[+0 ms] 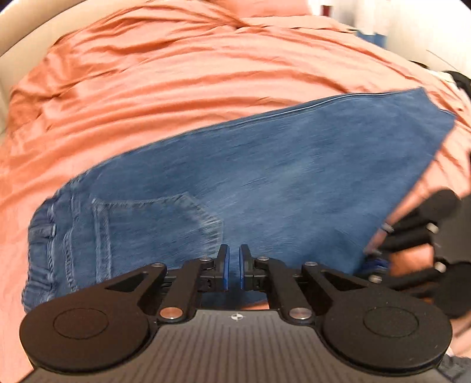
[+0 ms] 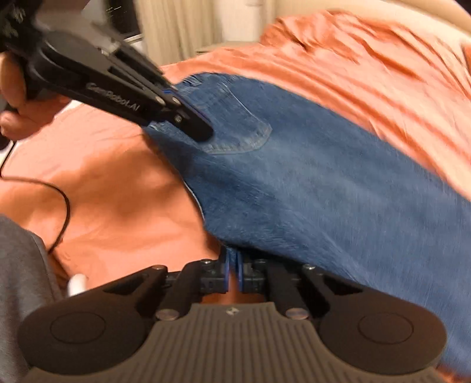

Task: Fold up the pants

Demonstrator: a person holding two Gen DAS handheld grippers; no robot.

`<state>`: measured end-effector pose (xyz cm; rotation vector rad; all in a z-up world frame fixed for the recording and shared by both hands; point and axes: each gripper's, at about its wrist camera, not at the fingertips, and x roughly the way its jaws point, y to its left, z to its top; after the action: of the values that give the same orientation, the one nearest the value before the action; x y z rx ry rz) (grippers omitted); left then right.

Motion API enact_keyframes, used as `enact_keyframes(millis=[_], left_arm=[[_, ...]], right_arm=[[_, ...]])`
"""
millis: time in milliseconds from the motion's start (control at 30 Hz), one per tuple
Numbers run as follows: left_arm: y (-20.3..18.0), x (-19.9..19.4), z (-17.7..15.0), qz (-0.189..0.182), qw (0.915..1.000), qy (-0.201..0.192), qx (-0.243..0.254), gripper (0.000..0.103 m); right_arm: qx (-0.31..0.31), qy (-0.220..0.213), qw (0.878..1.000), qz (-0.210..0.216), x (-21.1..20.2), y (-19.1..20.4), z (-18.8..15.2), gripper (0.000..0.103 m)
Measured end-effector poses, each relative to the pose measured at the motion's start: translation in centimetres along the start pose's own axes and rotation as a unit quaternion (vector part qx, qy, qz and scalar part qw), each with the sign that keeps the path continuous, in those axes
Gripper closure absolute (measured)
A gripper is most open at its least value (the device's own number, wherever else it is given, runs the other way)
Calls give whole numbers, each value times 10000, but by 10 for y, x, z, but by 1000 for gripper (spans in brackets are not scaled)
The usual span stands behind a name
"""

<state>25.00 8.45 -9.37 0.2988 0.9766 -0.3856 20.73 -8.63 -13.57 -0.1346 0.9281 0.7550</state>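
Observation:
Blue denim pants lie folded lengthwise on an orange bedsheet, back pocket up, waistband at the left. My left gripper hovers over the seat area near the pocket, its jaws nearly closed with a narrow gap and nothing between them. In the right wrist view the pants stretch to the right; my right gripper is shut on the near edge of the denim. The left gripper shows there over the pocket.
The orange sheet is wrinkled and covers the whole bed. A black cable runs over it at the left. A grey sleeve is at the lower left. Curtains stand beyond the bed.

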Motion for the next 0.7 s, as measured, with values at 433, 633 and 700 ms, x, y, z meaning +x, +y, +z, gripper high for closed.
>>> enact_keyframes(millis=[433, 633, 700], left_arm=[[30, 67, 11, 652, 9961, 231, -546, 97], [38, 83, 32, 948, 9924, 177, -761, 98], [39, 77, 40, 960, 9920, 41, -817, 98]], right_arm=[[720, -16, 9973, -150, -60, -26, 2, 103], [1762, -247, 9754, -1302, -116, -115, -5, 90], [2386, -368, 9581, -1541, -140, -155, -14, 83]])
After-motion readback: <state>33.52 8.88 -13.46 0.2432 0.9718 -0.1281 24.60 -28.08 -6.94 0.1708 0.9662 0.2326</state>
